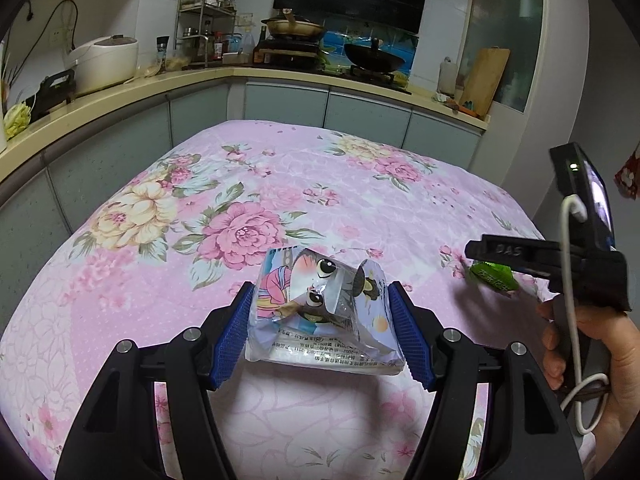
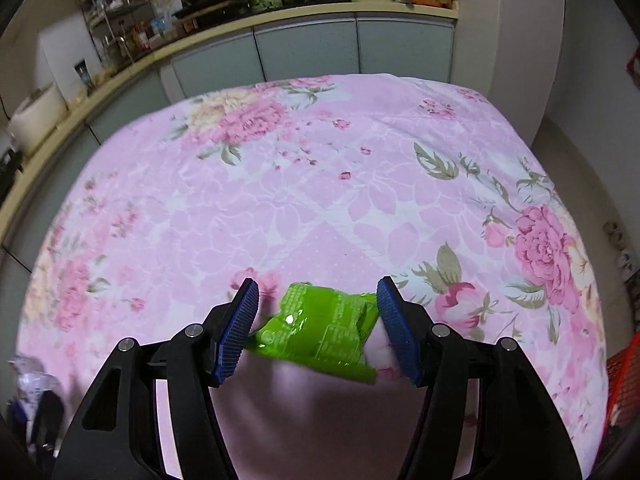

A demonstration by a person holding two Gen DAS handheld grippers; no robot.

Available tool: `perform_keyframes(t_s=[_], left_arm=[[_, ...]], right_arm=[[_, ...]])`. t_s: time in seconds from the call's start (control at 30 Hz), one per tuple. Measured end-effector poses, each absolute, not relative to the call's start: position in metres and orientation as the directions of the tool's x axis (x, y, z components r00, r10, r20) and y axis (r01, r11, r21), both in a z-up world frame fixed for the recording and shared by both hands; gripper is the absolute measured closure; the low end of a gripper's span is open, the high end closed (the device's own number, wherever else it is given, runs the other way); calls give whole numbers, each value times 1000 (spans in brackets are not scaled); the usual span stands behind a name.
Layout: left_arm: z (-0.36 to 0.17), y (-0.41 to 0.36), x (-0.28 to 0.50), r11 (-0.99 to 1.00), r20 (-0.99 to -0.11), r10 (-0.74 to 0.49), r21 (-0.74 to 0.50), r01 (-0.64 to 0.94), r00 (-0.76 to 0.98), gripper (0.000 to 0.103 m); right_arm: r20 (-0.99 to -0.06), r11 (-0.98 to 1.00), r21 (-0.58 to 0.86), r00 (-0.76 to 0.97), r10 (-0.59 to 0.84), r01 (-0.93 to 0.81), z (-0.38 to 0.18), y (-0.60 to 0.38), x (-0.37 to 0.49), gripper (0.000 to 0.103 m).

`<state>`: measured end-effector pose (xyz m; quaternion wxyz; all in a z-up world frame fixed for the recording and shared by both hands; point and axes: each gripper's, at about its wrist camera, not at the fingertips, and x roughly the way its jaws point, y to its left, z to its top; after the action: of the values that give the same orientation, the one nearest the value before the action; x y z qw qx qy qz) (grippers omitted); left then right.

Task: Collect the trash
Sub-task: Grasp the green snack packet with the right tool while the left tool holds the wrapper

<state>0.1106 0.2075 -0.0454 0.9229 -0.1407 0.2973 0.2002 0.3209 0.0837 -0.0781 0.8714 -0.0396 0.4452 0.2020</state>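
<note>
Left gripper: nearest your left wrist camera, at 6 o'clock in that view; its jaws pinch the cartoon snack wrapper, both blue pads pressed against the wrapper's sides.
Right gripper: at 6 o'clock in your right wrist view; its jaws stand partly spread with the green wrapper between them. The wrapper's corners meet both pads, so it looks clamped, though motion blur softens the contact on the left side.
Floral tablecloth: pink with large roses, it fills the middle of both views under your grippers.
Kitchen counter: it runs from 9 o'clock round to 2 o'clock behind the table in the left wrist view.
Rice cooker: white, on the counter at 10 o'clock.
Wok: black, on the stove at 12 o'clock.
Cutting board: wooden, leaning upright at 2 o'clock.
Your right hand: at 4 o'clock in the left wrist view, gripping the right gripper's handle, a white cable looping down past it.
Cartoon snack wrapper: crumpled, printed with a big-eyed cat, held just above the cloth at 6 o'clock.
Green wrapper, left wrist view: at 3 o'clock, beneath the right gripper's black finger.
</note>
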Motion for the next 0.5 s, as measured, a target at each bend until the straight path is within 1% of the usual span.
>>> perform_keyframes(t_s=[0.1, 0.17, 0.2, 0.43, 0.47, 0.5], left_arm=[[-44, 207, 110, 881, -601, 289, -138, -453, 745, 39], [-45, 207, 110, 880, -602, 290, -138, -455, 744, 39], [-45, 207, 110, 880, -602, 291, -137, -455, 744, 39], [-44, 201, 109, 885, -601, 300, -114, -451, 741, 39], [-44, 200, 109, 886, -600, 301, -111, -450, 741, 39], [-44, 200, 109, 887, -600, 301, -110, -449, 741, 39]], right_arm=[[-799, 922, 96, 523, 296, -376, -84, 82, 325, 56], [-799, 921, 91, 524, 295, -379, -85, 80, 325, 57], [-799, 920, 85, 526, 293, -383, -85, 80, 324, 60], [-788, 902, 133, 509, 347, -410, -80, 66, 308, 62], [-784, 900, 142, 508, 357, -413, -78, 62, 305, 66], [-780, 896, 152, 506, 368, -417, -76, 60, 301, 67]])
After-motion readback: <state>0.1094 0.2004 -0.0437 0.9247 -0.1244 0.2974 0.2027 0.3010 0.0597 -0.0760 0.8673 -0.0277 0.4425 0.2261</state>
